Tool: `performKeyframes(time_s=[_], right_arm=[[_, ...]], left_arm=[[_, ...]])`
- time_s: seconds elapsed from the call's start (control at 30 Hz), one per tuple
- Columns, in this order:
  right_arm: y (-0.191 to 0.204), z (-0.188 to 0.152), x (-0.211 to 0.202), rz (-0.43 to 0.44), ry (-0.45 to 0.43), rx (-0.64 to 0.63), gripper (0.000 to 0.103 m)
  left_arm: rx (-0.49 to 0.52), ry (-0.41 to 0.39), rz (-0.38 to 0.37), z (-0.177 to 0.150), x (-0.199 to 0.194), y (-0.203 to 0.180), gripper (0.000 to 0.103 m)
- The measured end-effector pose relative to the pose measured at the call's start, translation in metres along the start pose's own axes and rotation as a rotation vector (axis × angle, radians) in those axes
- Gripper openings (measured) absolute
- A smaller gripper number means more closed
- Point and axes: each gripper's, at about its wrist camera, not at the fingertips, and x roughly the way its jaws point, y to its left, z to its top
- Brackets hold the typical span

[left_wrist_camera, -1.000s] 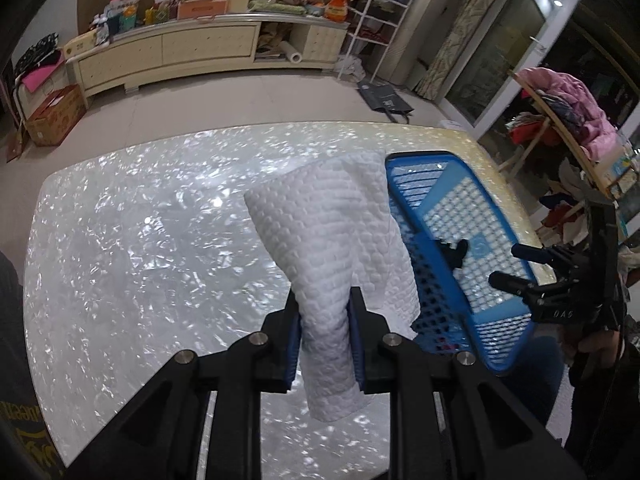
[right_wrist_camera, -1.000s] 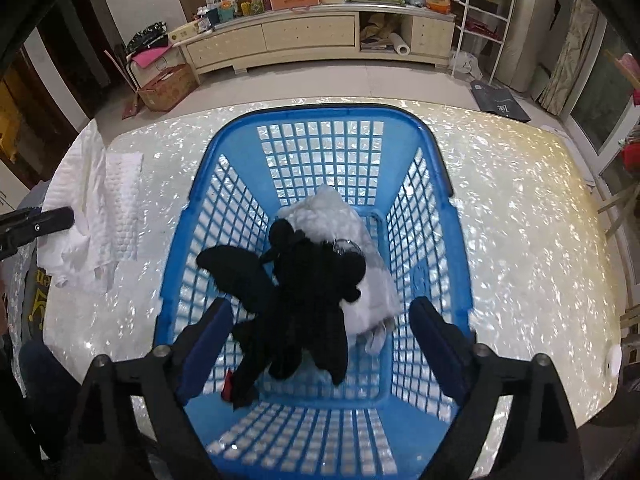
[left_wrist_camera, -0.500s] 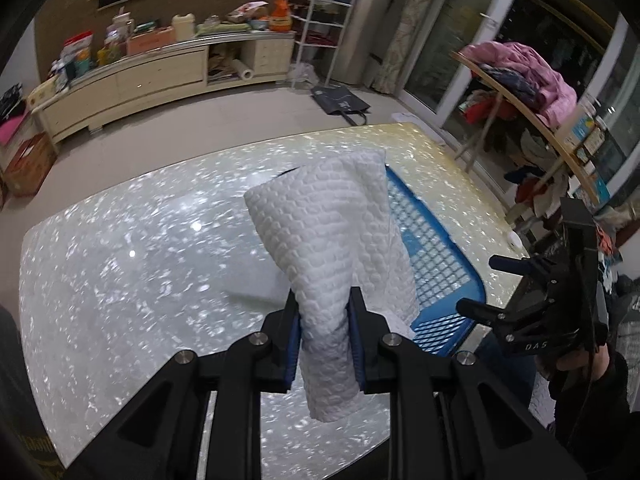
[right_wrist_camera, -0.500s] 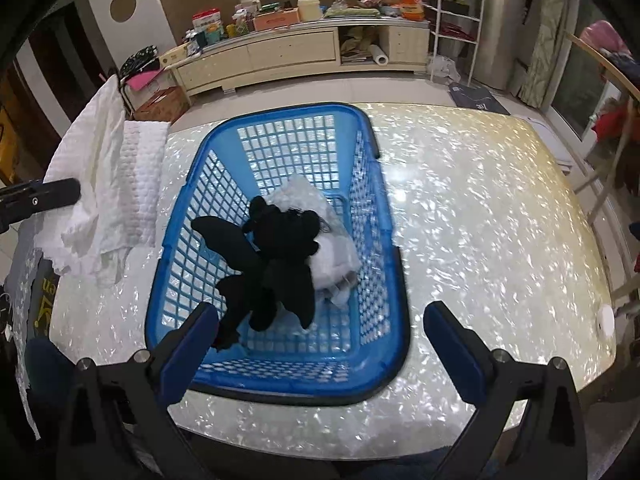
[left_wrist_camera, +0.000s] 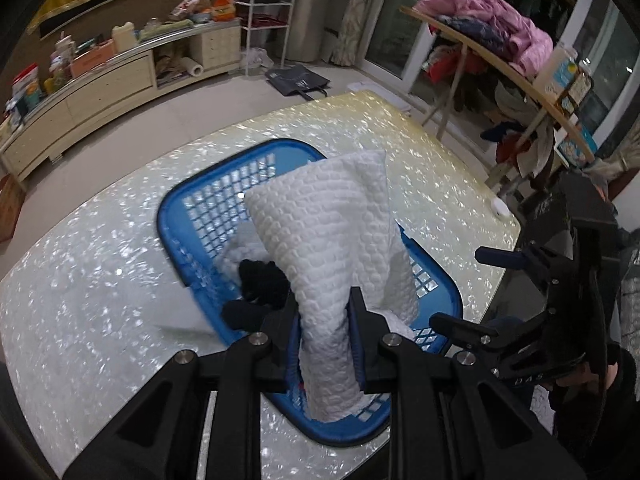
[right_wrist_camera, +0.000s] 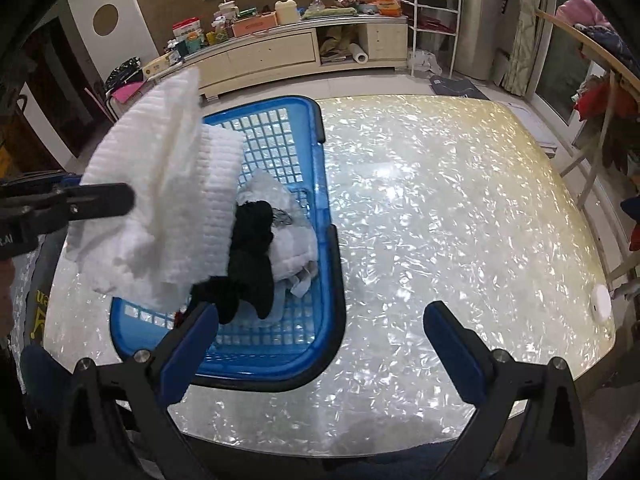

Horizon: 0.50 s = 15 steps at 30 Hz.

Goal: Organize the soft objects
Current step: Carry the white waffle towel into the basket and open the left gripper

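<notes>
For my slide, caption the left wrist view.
Left gripper holds a white quilted cloth above a blue basket of soft items; open right gripper waits beside.

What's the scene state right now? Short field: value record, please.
left tool: shut on the white quilted cloth, held above the basket
right tool: open, empty, off the basket's right side
blue basket: on the table, upright
basket contents: black plush toy lying on a white fabric item
table: pearly white top; small white round object near its right edge
cloth status: not yet released into the basket
</notes>
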Motion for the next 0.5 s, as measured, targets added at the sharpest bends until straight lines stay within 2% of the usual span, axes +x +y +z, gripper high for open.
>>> performKeyframes(time_s=[0.2,0.5], right_arm=[[-0.005,0.001,0.008,0.009,0.008,0.015,0.103],[-0.013,0.006,0.022,0.025,0.018,0.04,0.103]], left_arm=[[0.029,0.044,0.022,0.007,0.031,-0.005,0.019],[0.062,0.114,0.084,0.015,0.075,0.007,0.019]])
